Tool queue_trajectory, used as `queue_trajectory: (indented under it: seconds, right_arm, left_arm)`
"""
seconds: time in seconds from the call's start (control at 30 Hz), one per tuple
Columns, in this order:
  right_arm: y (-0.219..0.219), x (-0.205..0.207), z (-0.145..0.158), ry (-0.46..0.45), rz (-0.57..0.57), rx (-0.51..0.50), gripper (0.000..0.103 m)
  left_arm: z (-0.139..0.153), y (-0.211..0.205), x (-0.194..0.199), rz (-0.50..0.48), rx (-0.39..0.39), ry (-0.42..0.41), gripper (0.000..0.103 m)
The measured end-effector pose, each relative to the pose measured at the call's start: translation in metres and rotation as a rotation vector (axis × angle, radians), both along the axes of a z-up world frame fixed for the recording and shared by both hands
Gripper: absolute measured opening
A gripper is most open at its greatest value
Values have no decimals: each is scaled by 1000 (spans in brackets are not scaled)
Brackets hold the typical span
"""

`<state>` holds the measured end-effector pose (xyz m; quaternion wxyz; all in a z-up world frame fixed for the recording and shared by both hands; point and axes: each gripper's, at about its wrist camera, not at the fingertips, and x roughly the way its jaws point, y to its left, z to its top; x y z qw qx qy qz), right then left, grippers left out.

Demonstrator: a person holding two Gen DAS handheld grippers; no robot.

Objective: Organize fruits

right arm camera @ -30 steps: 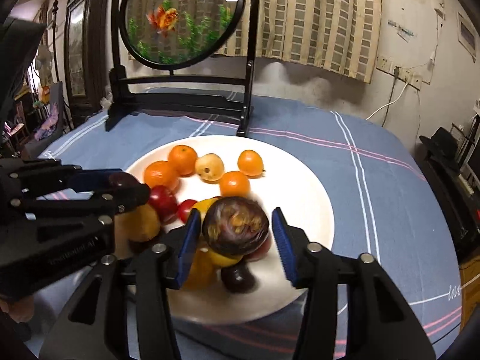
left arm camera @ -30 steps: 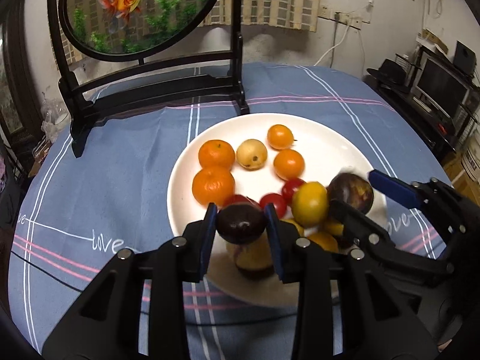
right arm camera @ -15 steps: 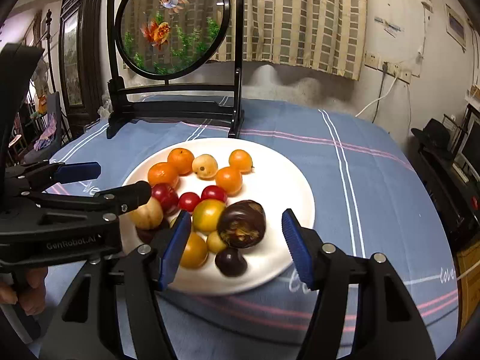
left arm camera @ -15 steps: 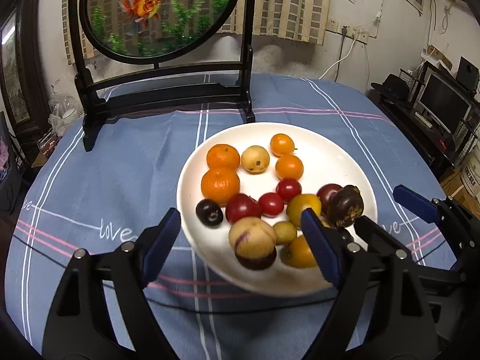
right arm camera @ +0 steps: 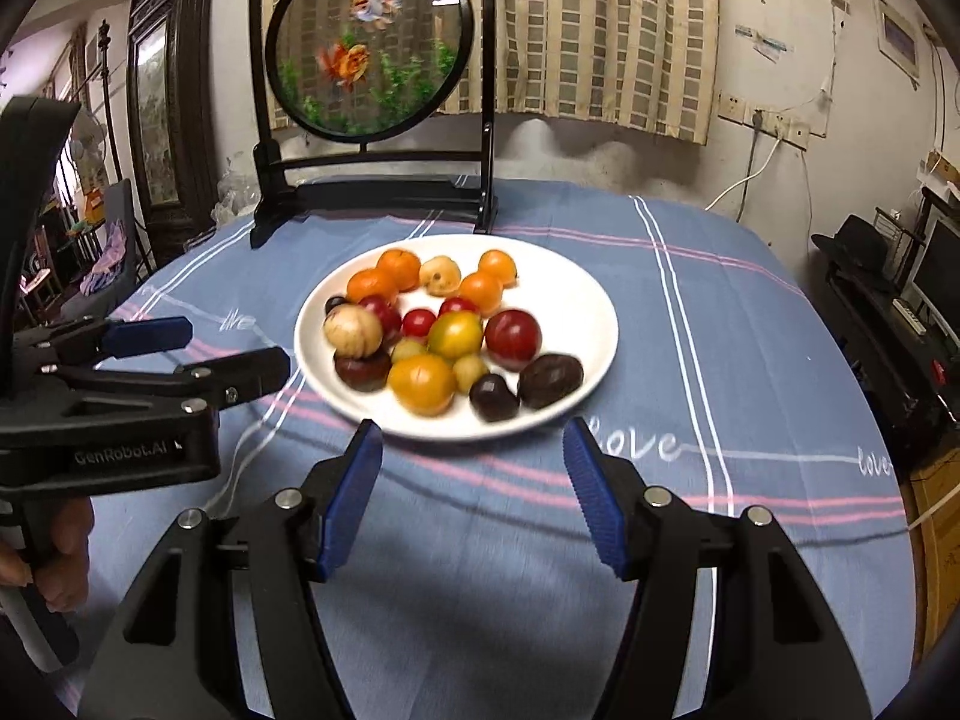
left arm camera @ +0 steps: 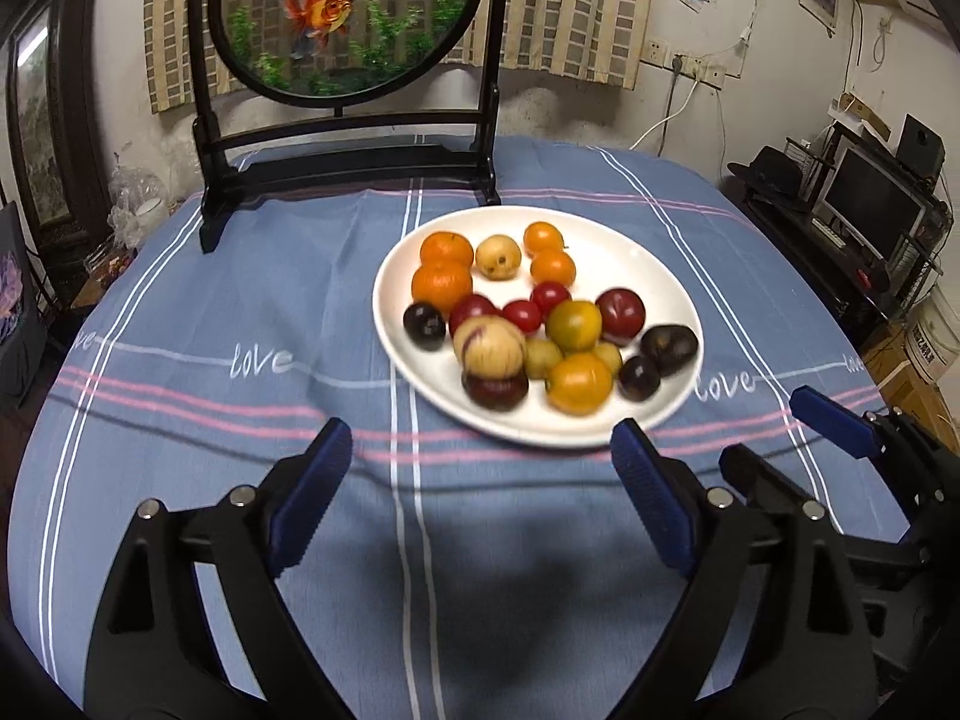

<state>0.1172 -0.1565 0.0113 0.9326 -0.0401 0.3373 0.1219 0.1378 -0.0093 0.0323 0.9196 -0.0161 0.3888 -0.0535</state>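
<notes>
A white plate (left arm camera: pixel 660 276) (right arm camera: pixel 588 312) on the blue tablecloth holds several fruits: oranges (left arm camera: pixel 441 283), red plums (left arm camera: pixel 620 313), dark plums (left arm camera: pixel 424 326), yellow fruits (left arm camera: pixel 578 383) and a dark passion fruit (left arm camera: pixel 669 349) (right arm camera: pixel 549 380). My left gripper (left arm camera: pixel 480 492) is open and empty, over the cloth short of the plate's near rim. My right gripper (right arm camera: pixel 474 480) is open and empty, also just short of the plate. The right gripper shows at the right edge of the left wrist view (left arm camera: pixel 798 438); the left gripper shows at the left of the right wrist view (right arm camera: pixel 198 348).
A black stand with a round goldfish panel (left arm camera: pixel 348 18) (right arm camera: pixel 369 42) stands at the back of the table. The tablecloth (left arm camera: pixel 240 300) has white and pink stripes. A monitor and shelves (left arm camera: pixel 870 210) stand to the right, beyond the table edge.
Both grippers let go of their dark fruits onto the plate, opened wide and drew back from the plate toward the near side of the table.
</notes>
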Motion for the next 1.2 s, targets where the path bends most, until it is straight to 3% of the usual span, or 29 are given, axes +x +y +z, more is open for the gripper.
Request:
queue_trajectory:
  seconds: [0.5,1.2]
  right_arm:
    - [-5,-55,-17,40,-42,54,64]
    - [-14,-51,-35,73,-96,98,64]
  left_arm:
    - [-16,9,-59,29,1,5,96]
    - [-43,6,-49,32,27,11,97]
